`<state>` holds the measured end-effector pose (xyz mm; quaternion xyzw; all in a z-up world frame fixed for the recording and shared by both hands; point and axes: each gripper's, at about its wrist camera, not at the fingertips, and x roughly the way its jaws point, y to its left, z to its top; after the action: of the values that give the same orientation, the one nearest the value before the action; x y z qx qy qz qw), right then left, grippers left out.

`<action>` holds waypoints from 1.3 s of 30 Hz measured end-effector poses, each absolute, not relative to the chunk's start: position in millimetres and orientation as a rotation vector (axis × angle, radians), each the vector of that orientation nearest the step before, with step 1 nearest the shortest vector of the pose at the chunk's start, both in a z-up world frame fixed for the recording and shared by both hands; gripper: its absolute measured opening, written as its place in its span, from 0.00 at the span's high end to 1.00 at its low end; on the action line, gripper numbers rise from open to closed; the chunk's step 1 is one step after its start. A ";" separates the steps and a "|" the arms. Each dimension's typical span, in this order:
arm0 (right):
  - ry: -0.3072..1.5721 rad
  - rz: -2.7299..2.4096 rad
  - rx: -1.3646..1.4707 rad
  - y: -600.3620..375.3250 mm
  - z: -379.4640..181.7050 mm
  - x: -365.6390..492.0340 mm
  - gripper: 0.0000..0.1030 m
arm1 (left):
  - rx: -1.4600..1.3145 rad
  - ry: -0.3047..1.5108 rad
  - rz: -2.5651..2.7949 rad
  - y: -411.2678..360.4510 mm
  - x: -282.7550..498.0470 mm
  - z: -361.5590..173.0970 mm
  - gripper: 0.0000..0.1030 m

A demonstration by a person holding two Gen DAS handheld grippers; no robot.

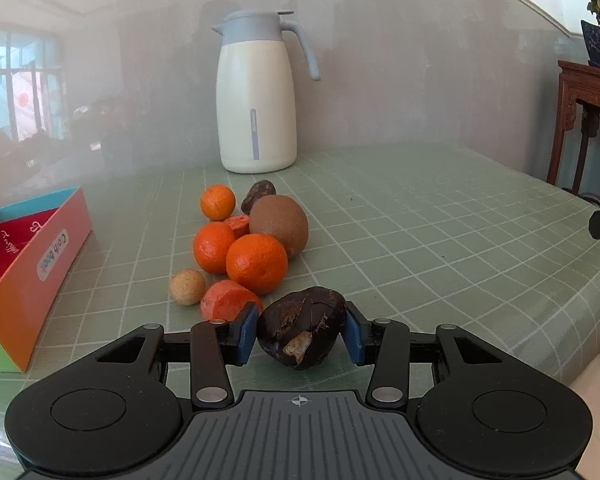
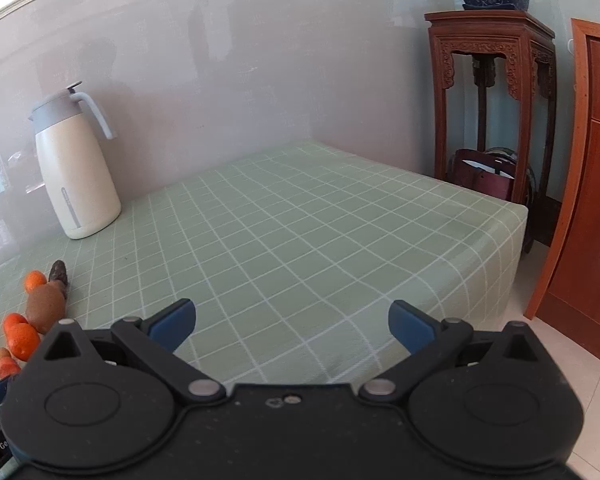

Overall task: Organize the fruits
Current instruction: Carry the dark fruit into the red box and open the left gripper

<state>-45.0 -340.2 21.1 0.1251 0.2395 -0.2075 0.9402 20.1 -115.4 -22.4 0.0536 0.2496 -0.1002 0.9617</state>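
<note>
My left gripper (image 1: 300,330) is shut on a dark brown cracked chestnut (image 1: 302,326), held just above the green checked tablecloth (image 1: 440,240). Beyond it lies a pile of fruit: three oranges (image 1: 256,262), a brown kiwi (image 1: 279,224), orange peeled pieces (image 1: 228,300), a small tan ball (image 1: 187,286) and another dark chestnut (image 1: 259,194). An open colourful box (image 1: 24,264) stands at the left. My right gripper (image 2: 291,324) is open and empty over bare cloth; the fruit pile (image 2: 44,308) shows at its far left.
A white and grey thermos jug (image 1: 256,92) stands at the back by the wall, also in the right wrist view (image 2: 74,164). A carved wooden stand (image 2: 496,92) with a blue pot and a wooden door (image 2: 592,184) are beyond the table's right edge.
</note>
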 end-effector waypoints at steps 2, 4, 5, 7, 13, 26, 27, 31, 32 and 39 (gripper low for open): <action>0.492 -0.405 0.252 -335.7 21.7 -41.8 0.00 | 0.093 0.491 -0.189 -107.5 19.1 -16.6 0.57; 0.497 -0.389 0.250 -330.1 21.9 -38.0 0.00 | 0.073 0.474 -0.171 -96.9 18.4 -9.4 0.57; 0.499 -0.380 0.251 -327.2 22.1 -36.0 0.00 | 0.066 0.464 -0.159 -91.1 18.1 -5.6 0.57; 0.502 -0.362 0.251 -320.2 22.6 -31.6 0.00 | 0.051 0.440 -0.132 -77.0 17.8 3.2 0.57; 0.521 -0.298 0.230 -291.7 22.9 -15.0 0.00 | 0.019 0.389 -0.017 -20.9 19.2 24.0 0.57; 0.566 -0.159 0.146 -219.7 21.3 22.5 0.00 | -0.056 0.415 0.272 107.4 41.4 29.4 0.57; 0.571 -0.150 0.140 -214.8 20.6 25.4 0.00 | -0.061 0.424 0.284 113.7 43.9 27.9 0.57; 0.584 -0.113 0.133 -197.6 18.2 34.6 0.00 | -0.082 0.471 0.323 132.6 54.2 19.8 0.57; 0.587 -0.107 0.131 -194.0 17.6 36.5 0.00 | -0.086 0.481 0.328 136.1 56.2 18.2 0.57; 0.603 -0.077 0.123 -175.5 12.0 41.4 0.00 | -0.092 0.542 0.353 145.0 68.8 7.7 0.57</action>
<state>41.4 -175.5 12.0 0.0605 0.2969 -0.0379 0.9522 68.8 145.0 7.7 -0.0452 0.2663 0.1733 0.9471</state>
